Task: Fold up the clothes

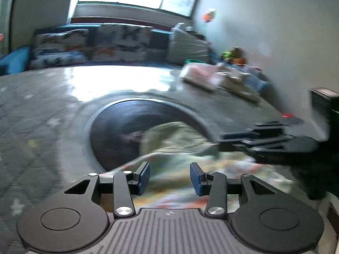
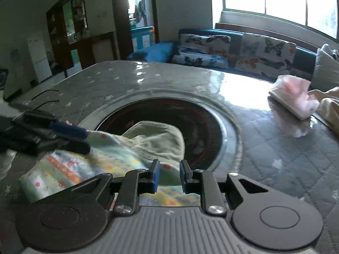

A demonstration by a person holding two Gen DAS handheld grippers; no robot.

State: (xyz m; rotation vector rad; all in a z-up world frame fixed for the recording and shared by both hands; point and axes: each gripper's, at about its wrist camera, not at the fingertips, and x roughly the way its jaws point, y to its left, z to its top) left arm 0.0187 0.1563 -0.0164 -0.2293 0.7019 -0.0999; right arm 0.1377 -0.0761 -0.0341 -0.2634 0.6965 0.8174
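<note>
A small pastel-patterned garment (image 2: 70, 169) with a pale green inner side (image 2: 156, 137) lies on the near part of the quilted grey table. Its far edge hangs over the dark round recess. In the blurred left wrist view the same garment (image 1: 180, 182) spreads below my left gripper (image 1: 169, 177), which is open with nothing between its blue pads. My right gripper (image 2: 169, 175) hovers open over the garment's near right part, its jaws narrower apart. The left gripper (image 2: 67, 137) reaches over the garment's left edge. The right gripper (image 1: 243, 141) shows at the garment's right side.
A dark round recess (image 2: 190, 118) sits in the middle of the table (image 2: 275, 148). A folded pink cloth (image 2: 294, 95) and beige clothes (image 2: 330, 103) lie at the far right. A sofa with butterfly cushions (image 2: 264, 53) runs behind the table. Cables (image 2: 46, 97) lie at the left.
</note>
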